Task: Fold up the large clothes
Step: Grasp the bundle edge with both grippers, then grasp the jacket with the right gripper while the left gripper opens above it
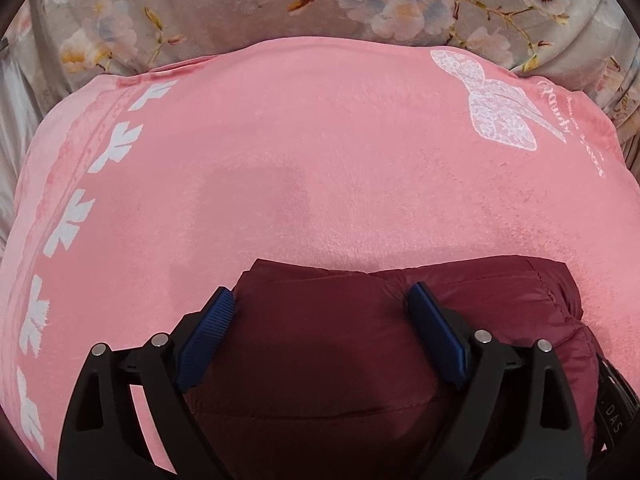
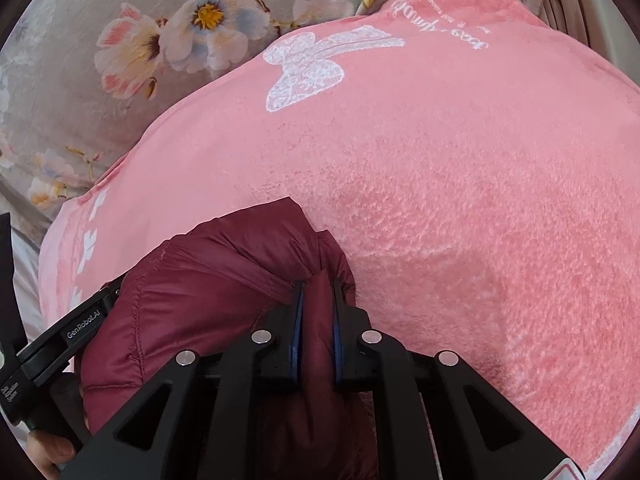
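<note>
Place: a home, most likely a bedroom.
Evidence: a plush pink blanket (image 1: 320, 140) with a white butterfly print, lying over floral bedding (image 1: 240, 12) at its far edge.

Soft, even indoor light, faint shadows, sharp centres, strong fisheye bending with dark vignetted corners.

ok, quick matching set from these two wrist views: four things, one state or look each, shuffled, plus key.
Things:
1. left gripper
2. right gripper
3. jacket
4. blanket

States:
A. pink, white bow print
B. shut on a fold of fabric
C. dark red, quilted, lying on the blanket
D. open, pads apart over the jacket

Pairs: 1-D, 2-B, 3-C, 4-A
</note>
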Demonstrator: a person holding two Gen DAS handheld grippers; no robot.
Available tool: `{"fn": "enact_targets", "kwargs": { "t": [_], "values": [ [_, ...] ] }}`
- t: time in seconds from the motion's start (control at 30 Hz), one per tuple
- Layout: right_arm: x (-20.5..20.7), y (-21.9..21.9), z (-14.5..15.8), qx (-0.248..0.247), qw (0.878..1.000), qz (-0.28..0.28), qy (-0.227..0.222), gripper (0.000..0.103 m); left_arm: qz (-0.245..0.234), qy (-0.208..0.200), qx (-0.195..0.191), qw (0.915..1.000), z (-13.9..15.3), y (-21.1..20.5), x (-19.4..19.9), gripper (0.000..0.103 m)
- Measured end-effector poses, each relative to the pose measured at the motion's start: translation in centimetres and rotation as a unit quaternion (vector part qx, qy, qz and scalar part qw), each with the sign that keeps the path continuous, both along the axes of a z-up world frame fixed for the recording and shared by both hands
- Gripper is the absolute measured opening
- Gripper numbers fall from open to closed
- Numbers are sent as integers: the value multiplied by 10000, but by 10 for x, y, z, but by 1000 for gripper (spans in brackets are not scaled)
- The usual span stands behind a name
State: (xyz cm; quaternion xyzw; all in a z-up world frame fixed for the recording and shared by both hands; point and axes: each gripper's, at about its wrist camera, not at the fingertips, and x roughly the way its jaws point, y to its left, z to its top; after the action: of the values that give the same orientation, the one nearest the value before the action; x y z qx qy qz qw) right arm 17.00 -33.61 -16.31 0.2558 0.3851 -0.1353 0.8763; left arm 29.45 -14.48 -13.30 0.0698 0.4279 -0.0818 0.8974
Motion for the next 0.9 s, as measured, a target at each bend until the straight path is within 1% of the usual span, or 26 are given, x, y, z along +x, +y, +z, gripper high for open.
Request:
{"fn": "enact_targets", "kwargs": {
  "t": [0.1, 0.43, 0.77, 0.9],
  "values": [
    [1, 2, -1, -106, 9999, 1, -33, 8, 13, -99, 57, 9999, -3, -2, -2, 88],
    [-3, 4, -4, -102, 9998, -23, -161, 8, 34, -296, 124, 9995, -8, -4, -4, 89],
    [-4, 4, -6, -30, 9998, -33, -218, 8, 39, -343, 175, 9992, -11, -5, -3, 89],
    [-5, 1, -7, 85, 9996, -18, -268, 8, 49, -352, 247, 9991, -12, -7, -3, 89]
  ]
}}
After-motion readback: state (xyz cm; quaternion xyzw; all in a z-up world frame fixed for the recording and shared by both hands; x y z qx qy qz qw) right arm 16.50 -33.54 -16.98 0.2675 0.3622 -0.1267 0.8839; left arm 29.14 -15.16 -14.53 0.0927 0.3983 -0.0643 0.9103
